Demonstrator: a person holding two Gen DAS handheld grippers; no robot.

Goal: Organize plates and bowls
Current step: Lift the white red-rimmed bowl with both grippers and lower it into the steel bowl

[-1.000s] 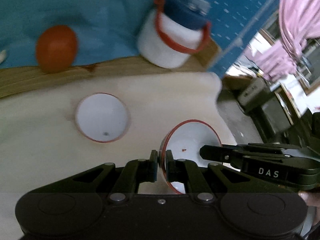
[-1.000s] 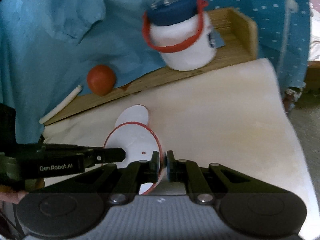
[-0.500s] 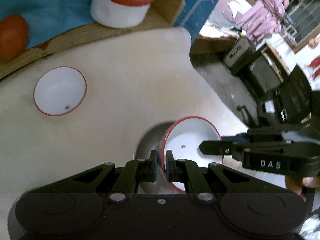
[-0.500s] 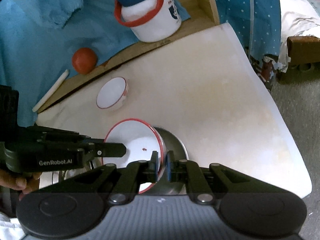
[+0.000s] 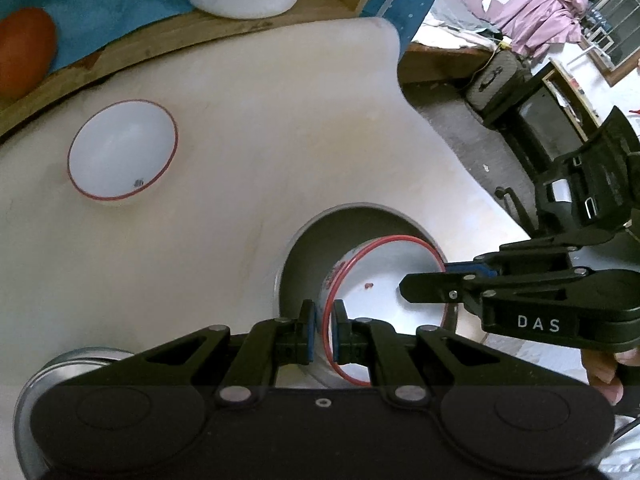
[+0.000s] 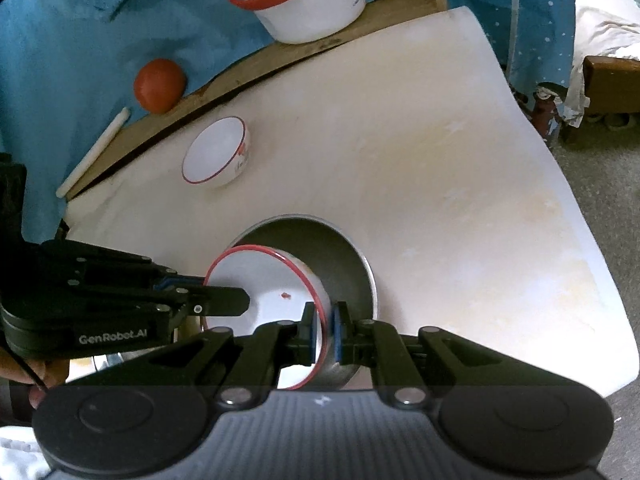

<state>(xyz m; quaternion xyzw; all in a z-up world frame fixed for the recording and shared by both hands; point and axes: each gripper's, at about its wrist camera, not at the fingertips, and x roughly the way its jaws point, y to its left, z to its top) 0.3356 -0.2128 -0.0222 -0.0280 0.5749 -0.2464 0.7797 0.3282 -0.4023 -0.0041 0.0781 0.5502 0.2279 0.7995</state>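
Two hand-held grippers, the left hand-held gripper and the right hand-held gripper, are clamped on opposite sides of the rim of one red-rimmed white bowl, which is held tilted inside a steel bowl on the white worktop. Nesting appears to be the step in hand, so lowering until the bowl is seated, then release, is judged to come next. A second red-rimmed bowl is left well apart, near the wooden ledge.
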